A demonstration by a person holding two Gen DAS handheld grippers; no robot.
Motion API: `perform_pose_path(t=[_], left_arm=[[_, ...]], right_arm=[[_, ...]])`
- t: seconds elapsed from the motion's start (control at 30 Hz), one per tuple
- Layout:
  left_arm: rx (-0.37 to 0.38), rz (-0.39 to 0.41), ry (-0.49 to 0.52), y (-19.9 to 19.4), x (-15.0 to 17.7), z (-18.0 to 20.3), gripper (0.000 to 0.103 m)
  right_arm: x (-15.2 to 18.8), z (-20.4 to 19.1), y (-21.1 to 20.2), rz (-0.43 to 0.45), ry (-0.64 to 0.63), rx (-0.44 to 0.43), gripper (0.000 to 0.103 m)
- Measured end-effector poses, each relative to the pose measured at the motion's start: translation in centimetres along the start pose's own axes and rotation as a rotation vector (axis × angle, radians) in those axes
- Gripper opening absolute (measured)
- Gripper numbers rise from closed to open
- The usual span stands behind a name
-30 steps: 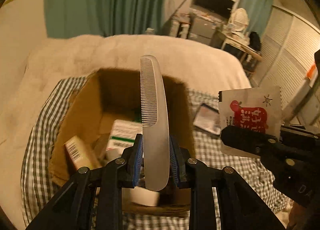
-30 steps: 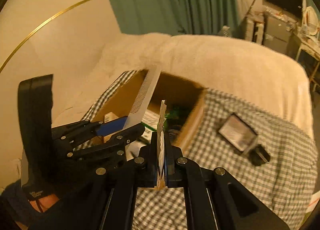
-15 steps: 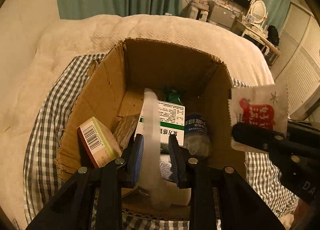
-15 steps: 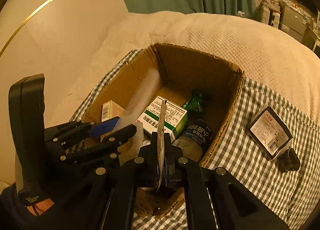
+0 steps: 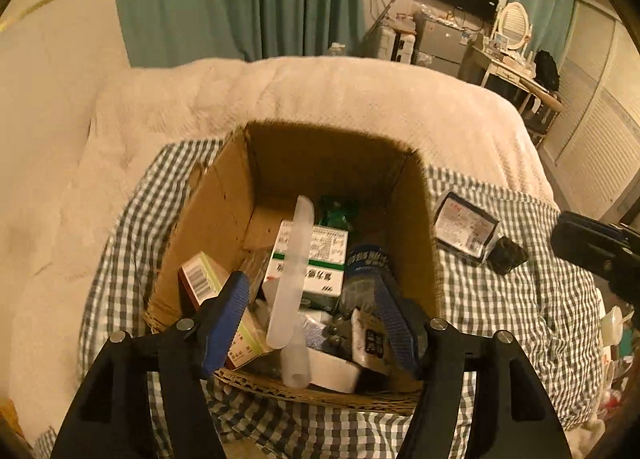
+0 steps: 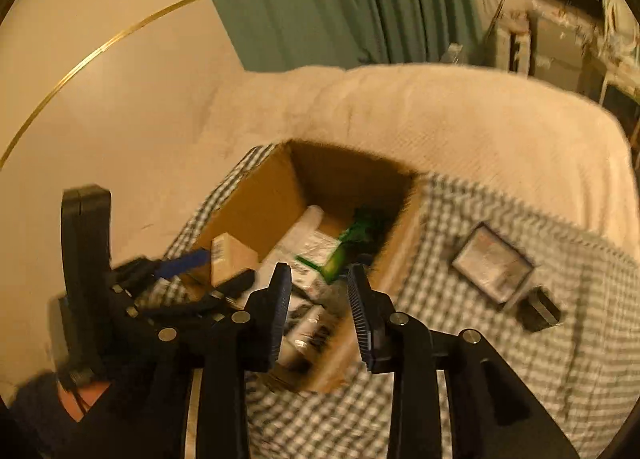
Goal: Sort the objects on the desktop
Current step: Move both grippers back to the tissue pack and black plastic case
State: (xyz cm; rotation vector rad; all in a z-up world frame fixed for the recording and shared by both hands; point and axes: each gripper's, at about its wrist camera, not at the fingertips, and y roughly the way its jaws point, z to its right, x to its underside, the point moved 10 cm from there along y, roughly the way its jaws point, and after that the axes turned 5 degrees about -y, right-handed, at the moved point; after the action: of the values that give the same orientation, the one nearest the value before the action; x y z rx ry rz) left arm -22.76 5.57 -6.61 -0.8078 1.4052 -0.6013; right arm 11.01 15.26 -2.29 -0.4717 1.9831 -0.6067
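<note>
Cardboard box (image 5: 224, 219) on the bed's checked cloth (image 5: 520, 299) holds the comb (image 5: 290, 275), long axis toward the far wall | my left gripper (image 5: 312, 323) and right gripper (image 6: 318, 309) both gape empty | packet (image 6: 494, 261) lies right, nearer the right; its face reads clearly only from the left view.

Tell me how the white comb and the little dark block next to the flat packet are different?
The comb is long, thin and pale; the dark block is short, chunky and nearly black. The comb lies inside the cardboard box on top of other things; the block sits outside it on the checked cloth, beside the flat packet. Neither is held: the left gripper and right gripper are both open.
</note>
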Motion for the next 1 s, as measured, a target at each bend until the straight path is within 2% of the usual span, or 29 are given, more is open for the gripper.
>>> perform_pose_path(t=[0.1,0.2,0.33,0.43,0.6,0.67,0.73,0.83,0.93,1.0], left_arm=[[0.040,0.010,0.027,-1.0,-0.8,2.4,0.075],[0.069,0.007,0.063,-2.0,-1.7,5.9,0.081],[0.111,-0.008,0.131,-2.4,-2.9,11.4,0.083],[0.131,-0.033,0.149,-1.4,-4.0,15.4,0.083],[0.097,-0.027,0.098,3.1,-4.2,19.3,0.084],[0.074,-0.049,0.088,5.7,-3.0,20.0,0.084],[0.086,-0.109,0.091,8.5,-1.0,20.9,0.084],[0.085,-0.179,0.080,11.4,1.0,21.3,0.084],[0.039,-0.169,0.082,13.9,1.5,21.0,0.084],[0.045,-0.153,0.086,15.4,1.1,21.1,0.084]], right_arm=[[0.5,2.6,-3.0,0.023,0.001,0.064,0.029],[1.4,7.0,-6.2,0.046,0.033,0.156,0.029],[3.1,12.2,-9.9,0.052,0.097,0.227,0.033],[3.5,15.1,-12.2,0.058,0.102,0.270,0.044],[2.4,19.1,-14.4,0.085,0.079,0.322,0.047],[2.4,21.3,-13.9,0.097,0.099,0.330,0.047],[3.4,23.0,-12.5,0.107,0.123,0.319,0.047],[5.1,24.6,-8.6,0.042,0.094,0.300,0.047],[6.8,24.7,-4.3,-0.027,0.008,0.275,0.047],[7.9,25.0,-1.6,-0.068,-0.052,0.263,0.047]])
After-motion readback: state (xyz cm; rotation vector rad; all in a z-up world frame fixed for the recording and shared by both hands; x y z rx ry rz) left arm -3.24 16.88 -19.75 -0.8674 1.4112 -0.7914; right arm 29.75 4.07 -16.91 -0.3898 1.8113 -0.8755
